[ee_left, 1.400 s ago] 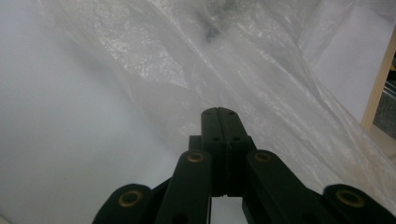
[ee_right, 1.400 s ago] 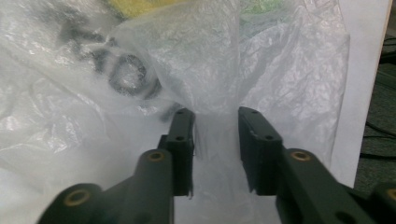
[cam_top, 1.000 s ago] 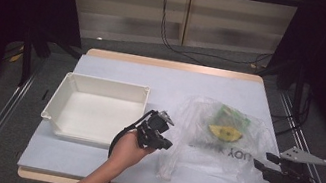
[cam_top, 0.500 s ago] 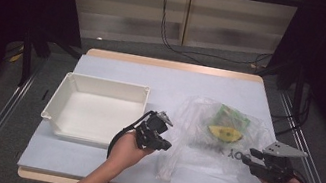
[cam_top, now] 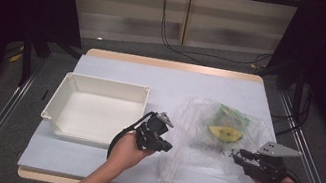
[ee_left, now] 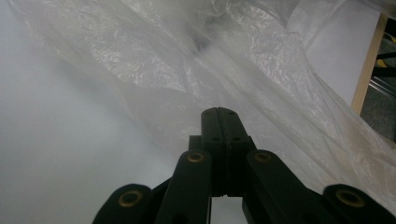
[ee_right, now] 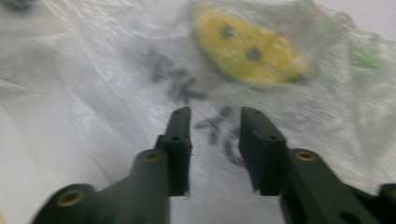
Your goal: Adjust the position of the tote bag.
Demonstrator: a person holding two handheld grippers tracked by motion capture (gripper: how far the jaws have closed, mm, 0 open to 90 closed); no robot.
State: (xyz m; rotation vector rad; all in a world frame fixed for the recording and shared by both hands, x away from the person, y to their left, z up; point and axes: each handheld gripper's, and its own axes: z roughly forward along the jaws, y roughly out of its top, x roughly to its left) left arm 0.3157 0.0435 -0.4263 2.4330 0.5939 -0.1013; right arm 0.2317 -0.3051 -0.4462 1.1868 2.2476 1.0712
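- Dark surroundings frame a wood-edged table (cam_top: 101,172) covered with a pale blue-white sheet; cables run across the floor behind it.
- Clear plastic bag (cam_top: 204,134): lies crumpled on the right half of the table, right of the white tray (cam_top: 55,103) and apart from it. Its long axis runs from the far right toward the near edge; a narrow gathered end points at the near edge, between the two hands.
- Bag contents: a yellow oval item (cam_top: 226,132) with two dark spots lies inside the far part of the bag, with a green item (cam_top: 226,115) just beyond it. In the right gripper view the yellow oval item (ee_right: 250,49) lies ahead of the jaws, long axis slanting from upper left to lower right.
- Writing: dark printed letters sit on the bag film in front of the right tongs. They are blurred and seen from an awkward angle; no word can be read with certainty.
- Left tongs (ee_left: 219,112): jaws pressed together. Bag film lies right at their tips; whether any film is pinched between them cannot be told. In the high view the left tongs (cam_top: 169,147) sit at the bag's left edge, near the tray's right near corner.
- Right tongs (ee_right: 215,114): jaws apart, having just been closing. Bag film lies under and ahead of the gap; nothing is clamped. In the high view the right tongs (cam_top: 235,156) point left at the bag's near right part.
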